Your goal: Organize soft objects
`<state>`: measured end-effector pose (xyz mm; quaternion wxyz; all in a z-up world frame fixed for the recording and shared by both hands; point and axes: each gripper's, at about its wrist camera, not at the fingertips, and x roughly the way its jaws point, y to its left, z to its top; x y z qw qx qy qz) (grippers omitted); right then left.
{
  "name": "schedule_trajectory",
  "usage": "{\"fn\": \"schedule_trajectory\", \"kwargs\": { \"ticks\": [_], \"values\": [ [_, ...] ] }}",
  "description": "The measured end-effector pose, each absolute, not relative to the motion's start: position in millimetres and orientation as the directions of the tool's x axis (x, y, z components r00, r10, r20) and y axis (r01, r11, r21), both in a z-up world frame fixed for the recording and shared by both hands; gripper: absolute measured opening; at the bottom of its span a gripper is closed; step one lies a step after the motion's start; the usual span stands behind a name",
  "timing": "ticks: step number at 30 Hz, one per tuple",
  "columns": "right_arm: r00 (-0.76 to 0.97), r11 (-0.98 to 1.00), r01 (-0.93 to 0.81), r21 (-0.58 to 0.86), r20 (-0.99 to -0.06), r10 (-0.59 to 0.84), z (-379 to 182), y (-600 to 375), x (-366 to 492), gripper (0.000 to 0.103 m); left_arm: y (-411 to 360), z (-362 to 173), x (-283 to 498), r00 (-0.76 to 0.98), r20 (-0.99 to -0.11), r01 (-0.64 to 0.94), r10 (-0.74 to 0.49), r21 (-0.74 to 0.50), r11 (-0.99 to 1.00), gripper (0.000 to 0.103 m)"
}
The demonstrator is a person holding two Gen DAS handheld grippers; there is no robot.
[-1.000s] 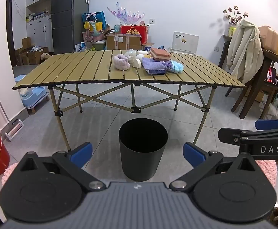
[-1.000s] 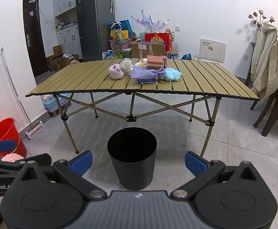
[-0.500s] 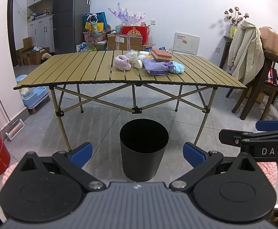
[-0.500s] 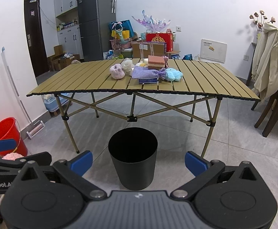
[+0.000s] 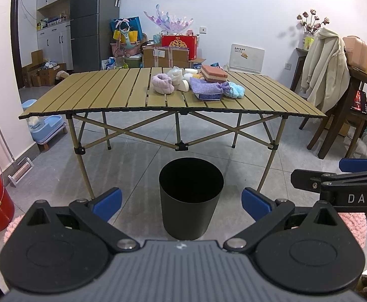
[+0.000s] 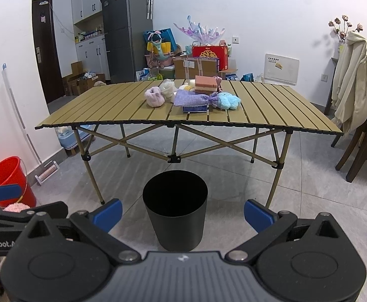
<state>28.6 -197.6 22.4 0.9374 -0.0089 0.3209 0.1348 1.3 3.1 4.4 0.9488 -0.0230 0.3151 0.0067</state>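
Nearest, the left gripper (image 5: 180,198) and the right gripper (image 6: 182,212) both hang with jaws spread wide and nothing between them, touching nothing, well short of the black bin (image 5: 191,197) on the floor. The bin stands just in front of the desk (image 5: 108,95), below its near edge.

Beyond the bin, on the desk's middle, the soft things sit heaped together: a pink plush piece (image 5: 163,83), a lilac pouch (image 5: 207,86) lying on a blue box, a pale blue plush (image 5: 235,90) touching it, and a pink sponge block (image 5: 213,72) behind.

The risk, as I judge it, is the crowding: jaws closing on one item could drag or topple a neighbour, or push it off the desk beside the bin.
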Motion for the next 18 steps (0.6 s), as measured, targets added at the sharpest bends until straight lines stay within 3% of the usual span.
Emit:
{"fn": "schedule_trajectory", "kwargs": {
  "ticks": [18],
  "values": [
    [0.76, 0.963, -0.259, 0.073, -0.6, 0.25, 23.5, -197.2, 27.2, 0.103, 3.5, 3.2, 2.4, 0.804, -0.595, -0.028, -0.001, -0.039, 0.999, 0.103]
  ]
}}
